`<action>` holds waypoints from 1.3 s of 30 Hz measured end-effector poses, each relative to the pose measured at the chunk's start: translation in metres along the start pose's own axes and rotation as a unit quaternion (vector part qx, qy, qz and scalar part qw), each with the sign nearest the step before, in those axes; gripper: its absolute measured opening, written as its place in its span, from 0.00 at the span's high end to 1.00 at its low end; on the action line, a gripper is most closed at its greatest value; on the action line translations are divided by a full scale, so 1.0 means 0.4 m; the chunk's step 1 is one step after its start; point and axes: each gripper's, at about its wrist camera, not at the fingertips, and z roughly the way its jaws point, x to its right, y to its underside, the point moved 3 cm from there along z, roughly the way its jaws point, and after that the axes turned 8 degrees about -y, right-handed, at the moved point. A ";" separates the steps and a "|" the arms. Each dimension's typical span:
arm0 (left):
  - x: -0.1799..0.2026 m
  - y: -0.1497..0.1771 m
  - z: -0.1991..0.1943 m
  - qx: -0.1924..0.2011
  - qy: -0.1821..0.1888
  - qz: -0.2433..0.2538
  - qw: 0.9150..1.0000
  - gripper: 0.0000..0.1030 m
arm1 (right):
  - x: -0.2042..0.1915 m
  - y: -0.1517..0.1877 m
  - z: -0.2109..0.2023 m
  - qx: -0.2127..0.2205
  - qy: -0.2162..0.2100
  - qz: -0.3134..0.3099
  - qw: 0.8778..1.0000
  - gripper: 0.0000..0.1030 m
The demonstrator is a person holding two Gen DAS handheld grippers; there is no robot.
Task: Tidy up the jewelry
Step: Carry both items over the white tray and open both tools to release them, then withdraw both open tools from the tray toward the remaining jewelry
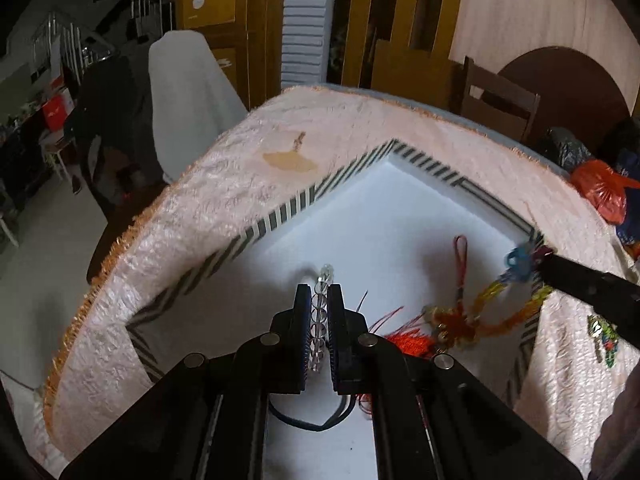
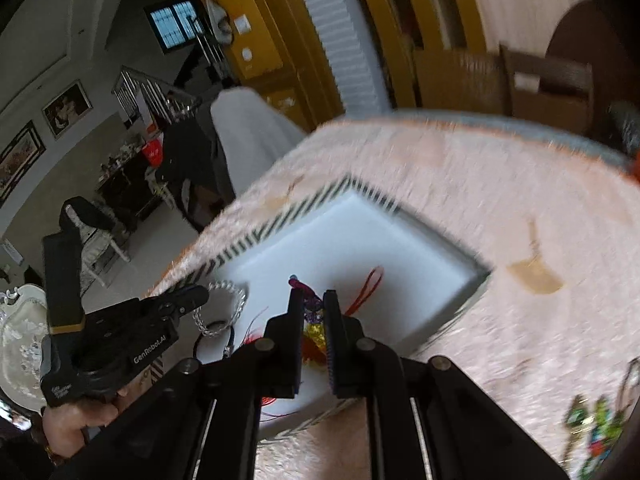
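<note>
Clamped between the left gripper's point(image 1: 319, 304) narrow jaws, a clear bead bracelet point(image 1: 320, 312) is hanging over the white tray point(image 1: 380, 208); only the right wrist view is showing it as a full loop point(image 2: 224, 304) beside that gripper point(image 2: 188, 300) and the hand point(image 2: 80, 420) carrying it. Nearly shut, the right gripper point(image 2: 313, 312) is pinching a beaded strand point(image 2: 312, 320); the left view alone is revealing its blue knot point(image 1: 520, 262) and the red tassel charm point(image 1: 452, 324) lying in the tray on the pink cloth point(image 1: 240, 184).
</note>
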 end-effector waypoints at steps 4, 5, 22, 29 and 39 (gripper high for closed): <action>0.003 0.022 0.016 -0.009 -0.005 0.007 1.000 0.78 | -0.003 0.032 0.069 -0.031 0.009 0.001 0.999 0.91; 0.003 0.025 0.020 -0.011 -0.005 0.008 1.000 0.78 | -0.005 0.039 0.078 -0.034 0.012 0.000 0.999 0.91; 0.005 0.034 0.005 -0.022 -0.004 0.004 1.000 0.58 | 0.021 0.028 0.038 -0.006 0.003 0.027 1.000 0.66; 0.064 0.017 -0.076 0.020 0.005 0.010 1.000 0.58 | 0.070 0.083 -0.055 -0.002 0.035 0.021 0.999 0.66; 0.323 0.073 -0.155 0.030 0.082 0.080 0.993 0.54 | 0.283 0.222 -0.362 0.045 0.121 0.060 0.990 0.65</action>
